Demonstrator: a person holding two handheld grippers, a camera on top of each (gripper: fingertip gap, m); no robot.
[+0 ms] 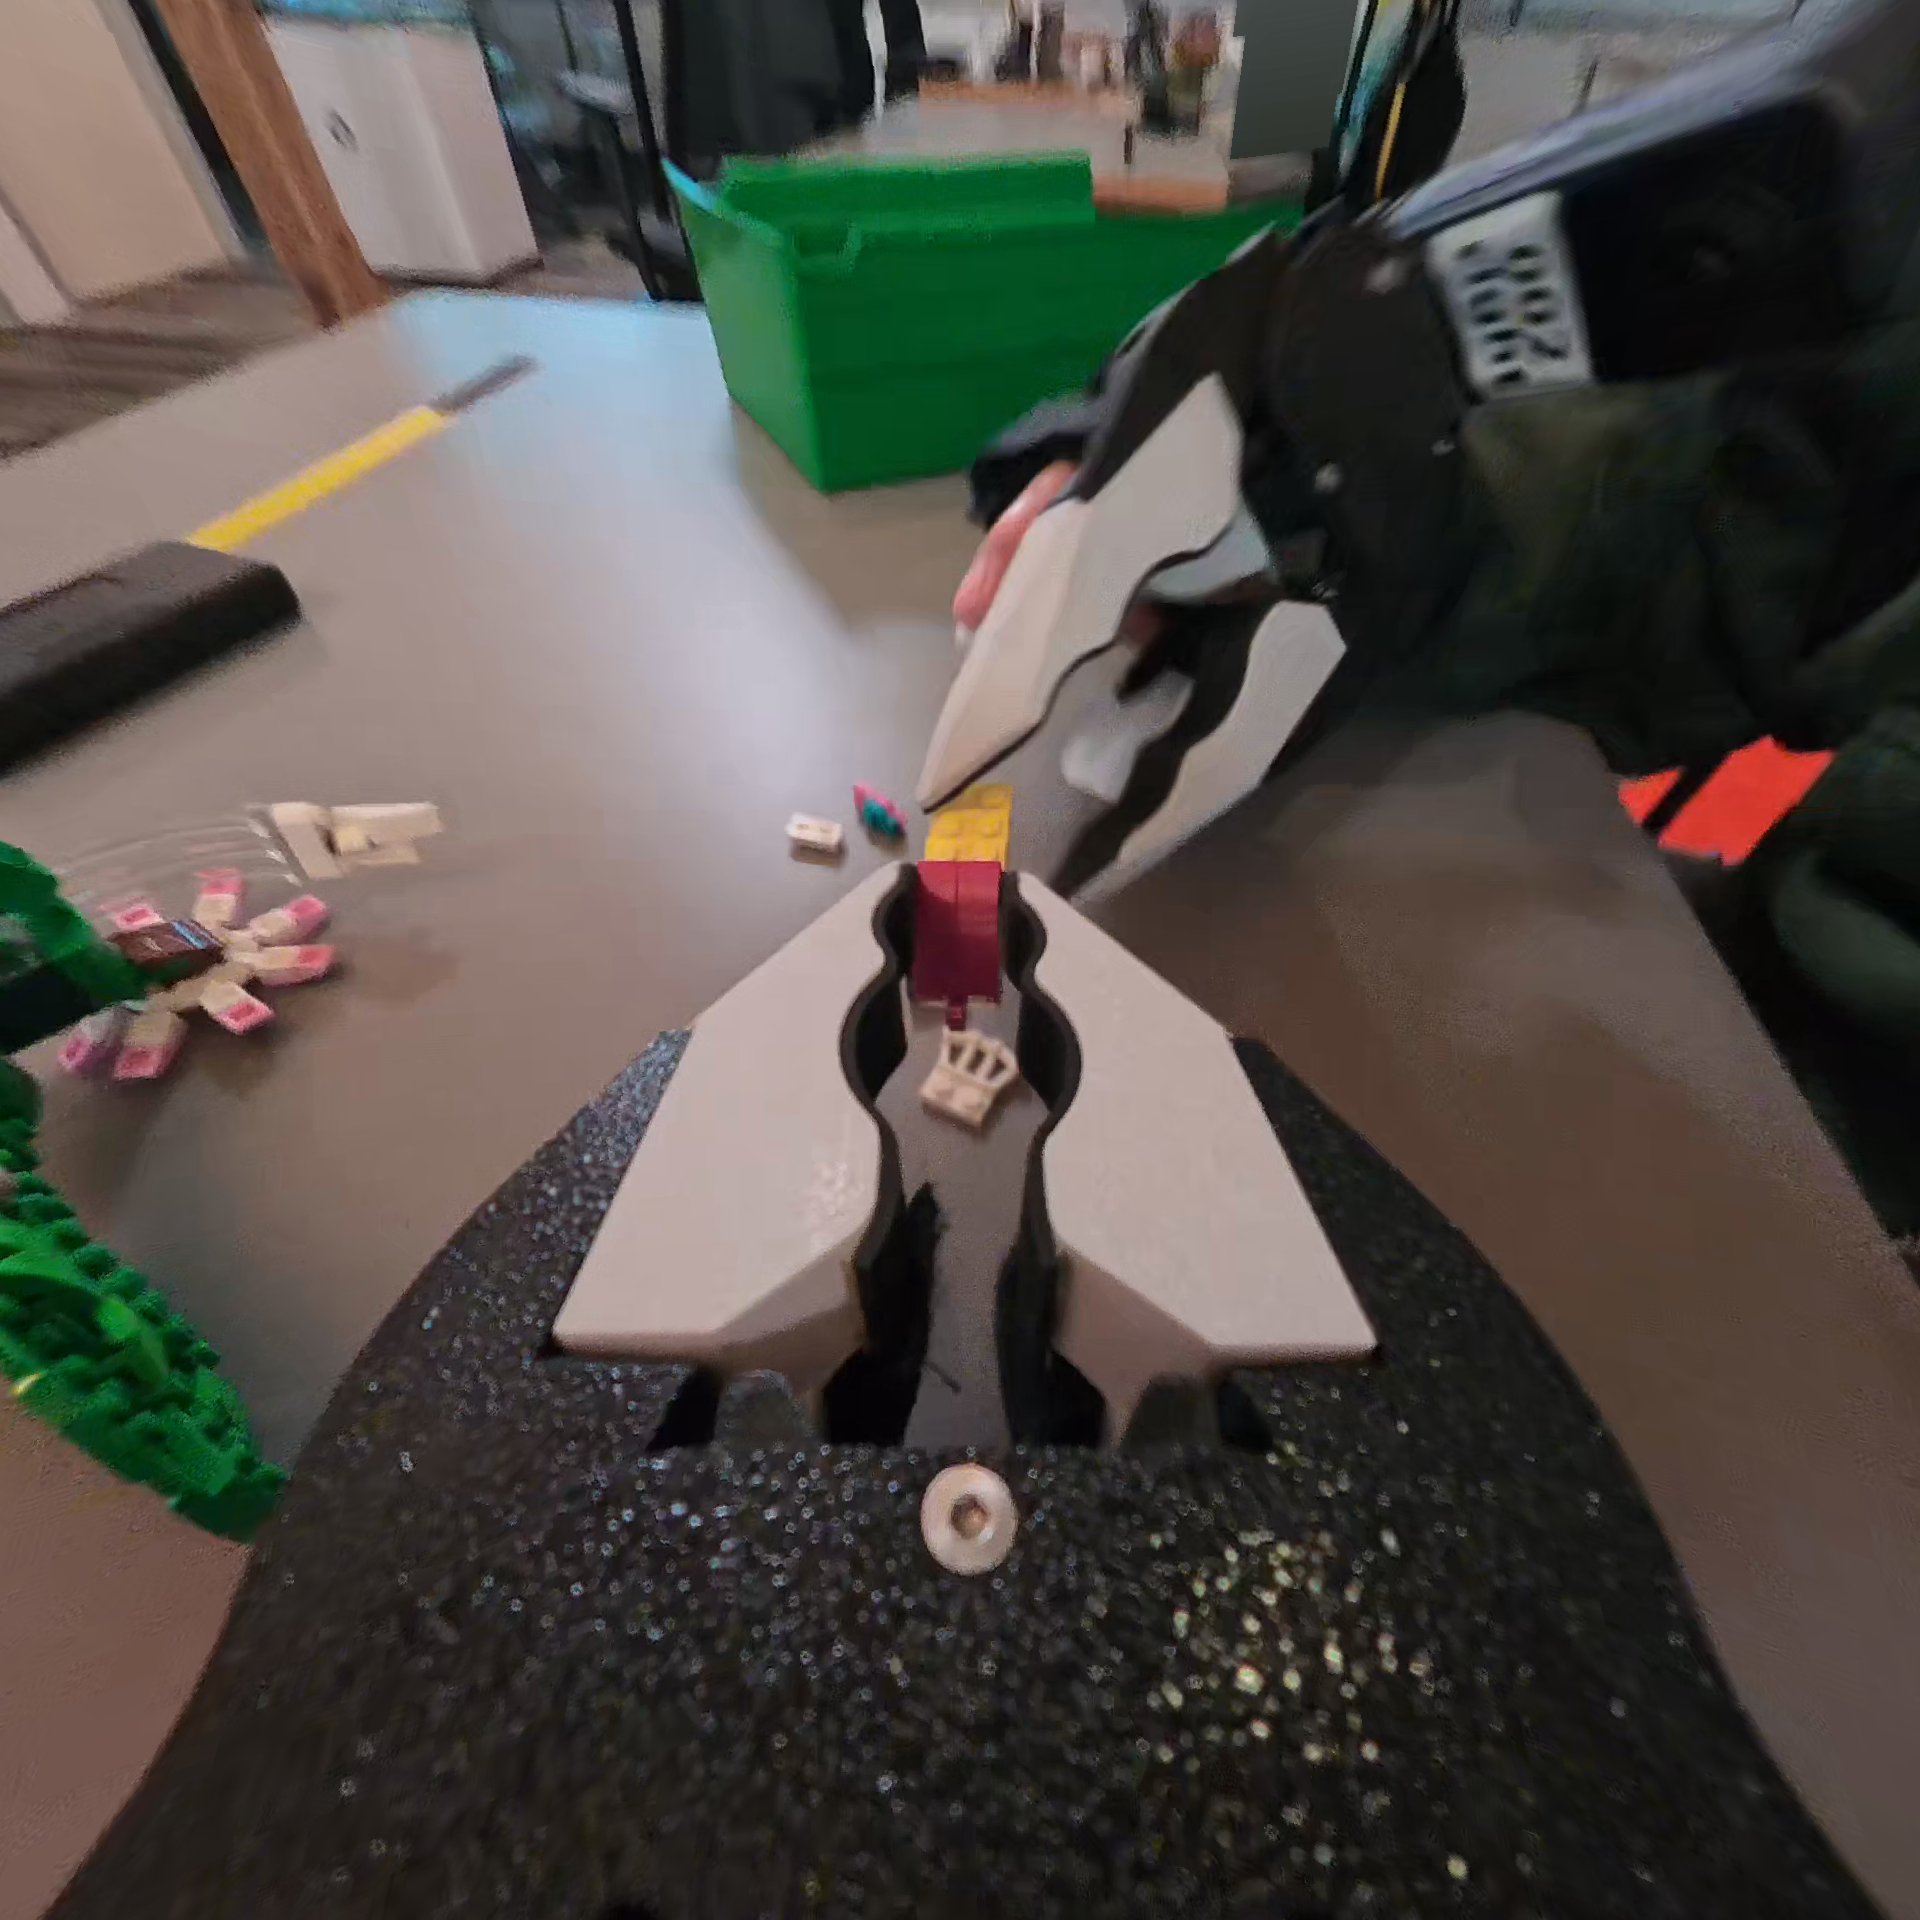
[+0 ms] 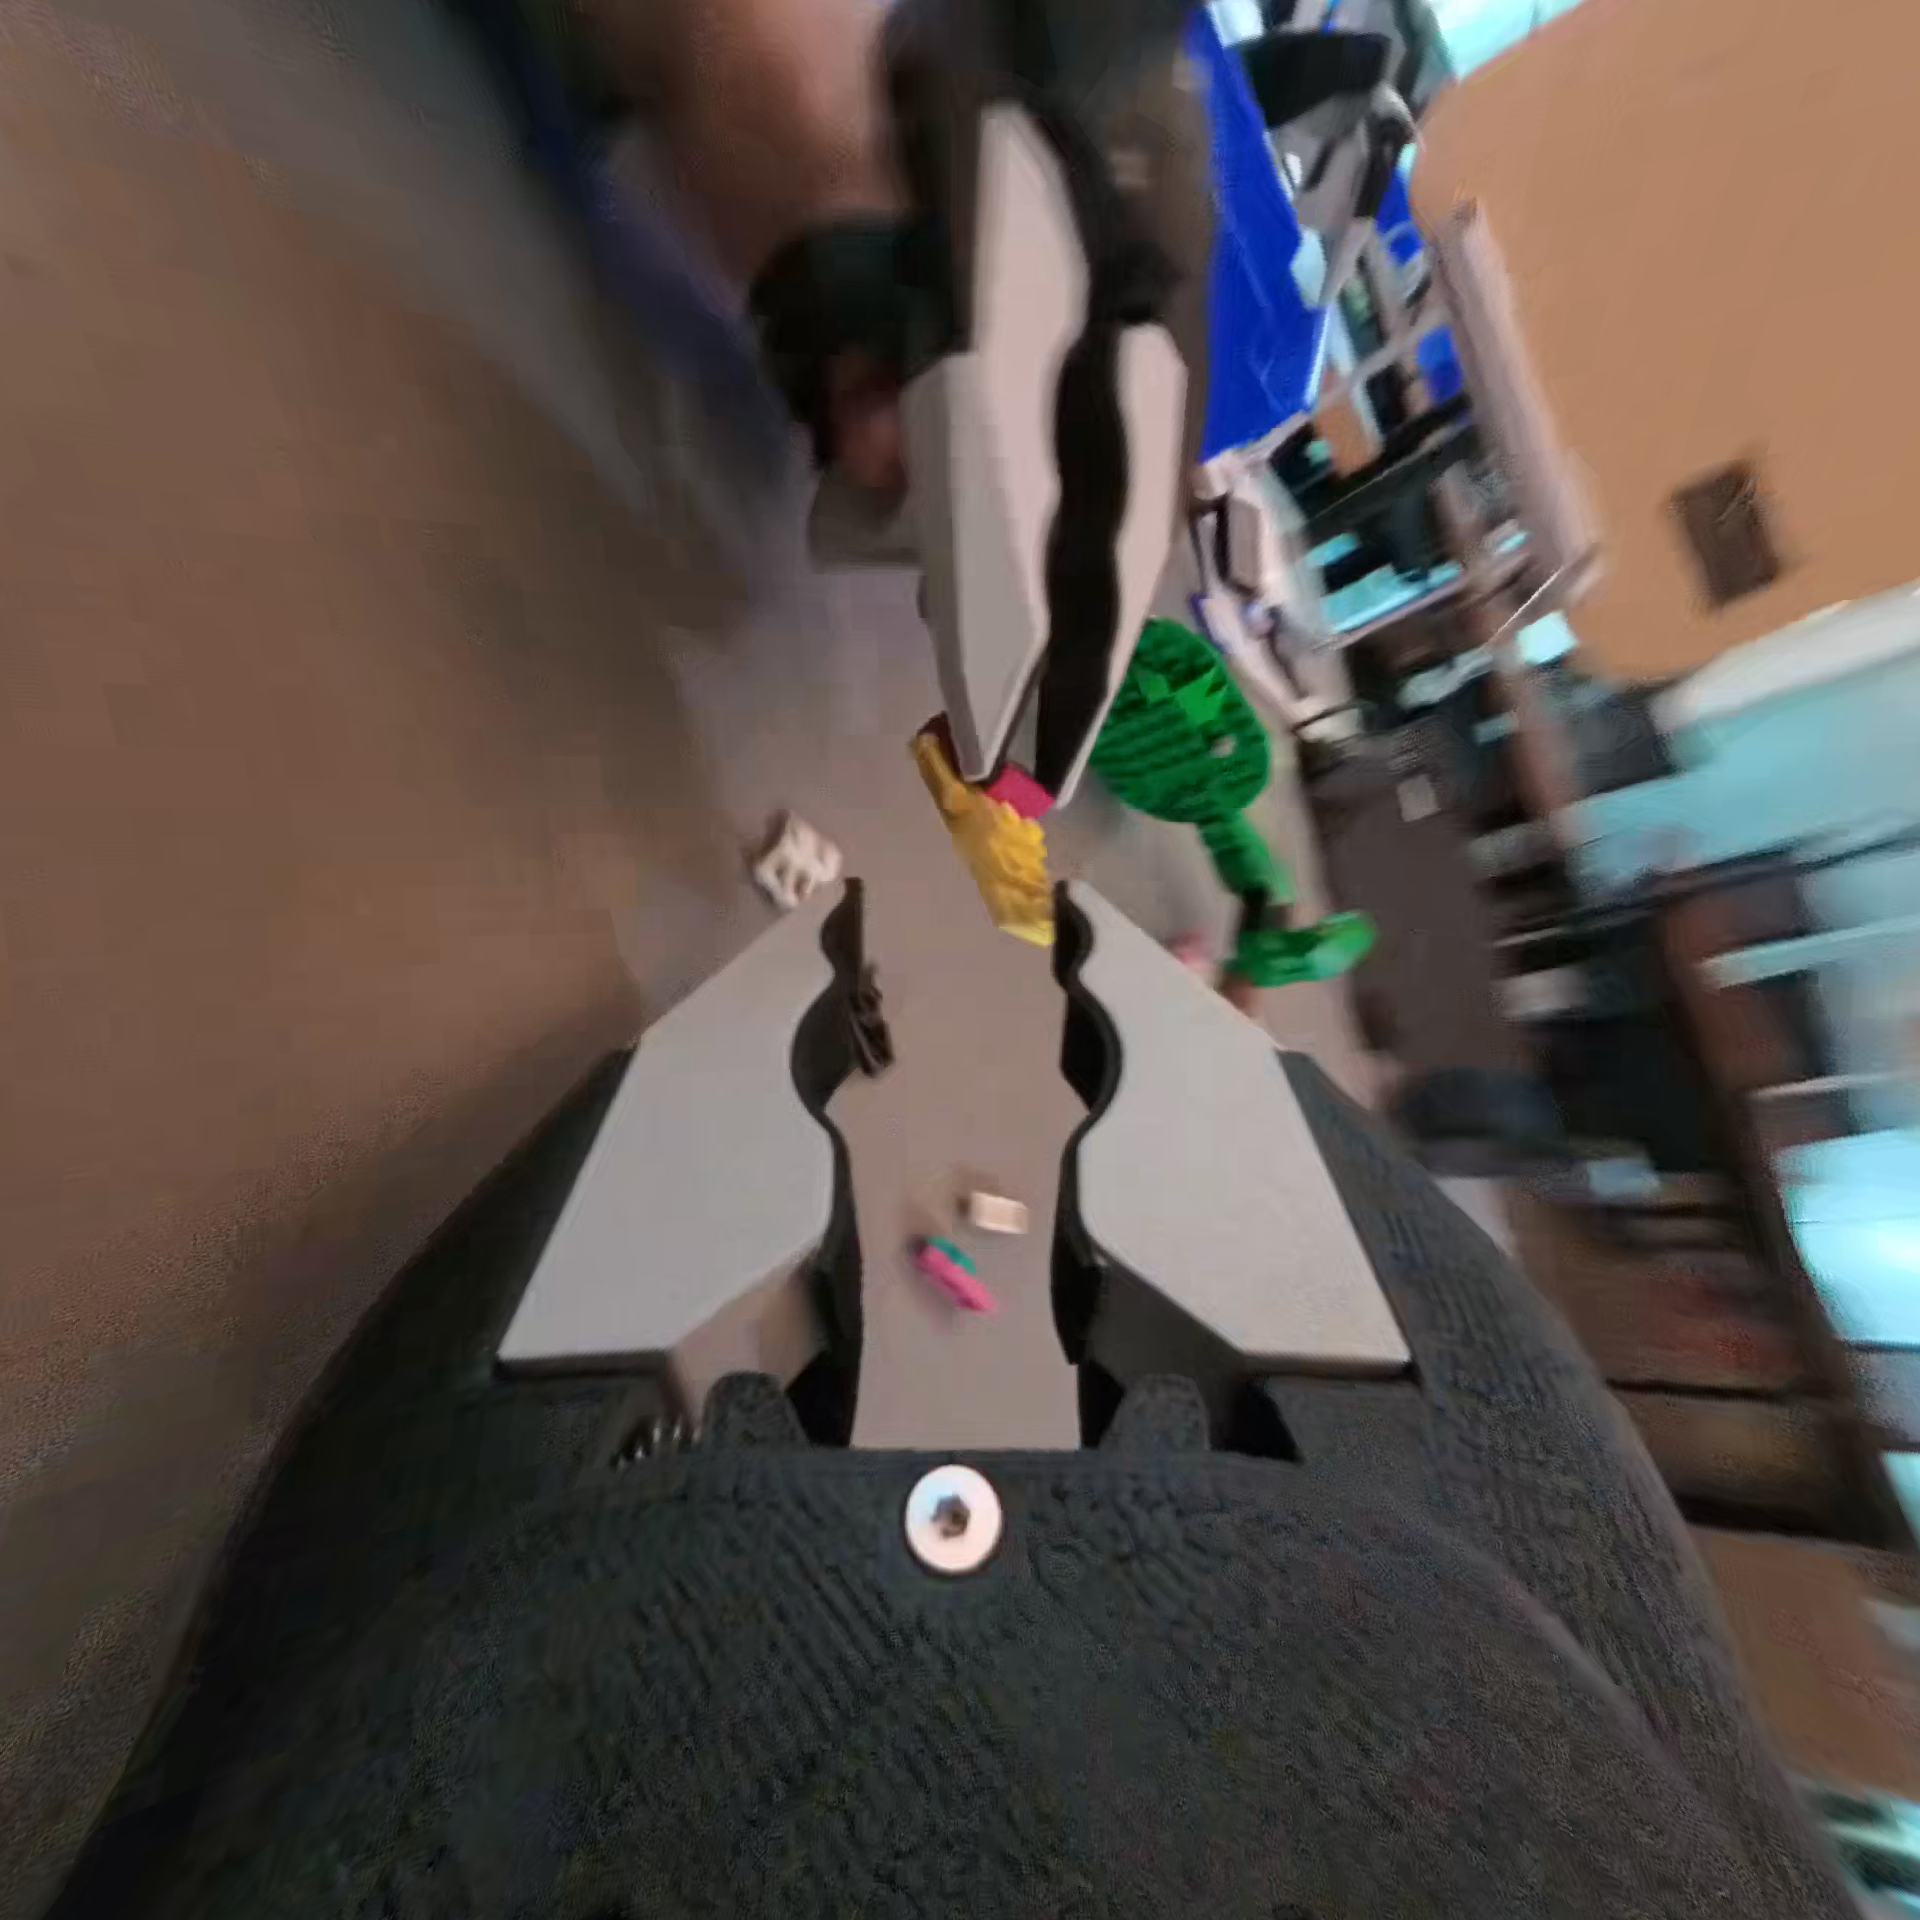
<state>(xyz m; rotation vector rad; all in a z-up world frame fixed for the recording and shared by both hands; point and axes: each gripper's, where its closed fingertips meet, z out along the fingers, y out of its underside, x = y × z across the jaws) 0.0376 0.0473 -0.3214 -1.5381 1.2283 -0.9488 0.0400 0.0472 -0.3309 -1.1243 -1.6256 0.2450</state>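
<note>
Left gripper (image 1: pixel 958 920) clamped on dark red brick (image 1: pixel 956 940), yellow brick (image 1: pixel 971 826) attached at 12 o'clock. White crown piece (image 1: pixel 961 1081) on counter (image 1: pixel 623 675) beneath. Right gripper (image 2: pixel 956 904) parted, empty, just beside yellow brick. Green bin (image 1: pixel 935 332) far, 12 o'clock.

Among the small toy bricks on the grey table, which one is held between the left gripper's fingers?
The dark red brick, clamped at the tips of the left gripper. The yellow studded brick joins it in front; the white crown-shaped piece lies loose on the table below.
</note>
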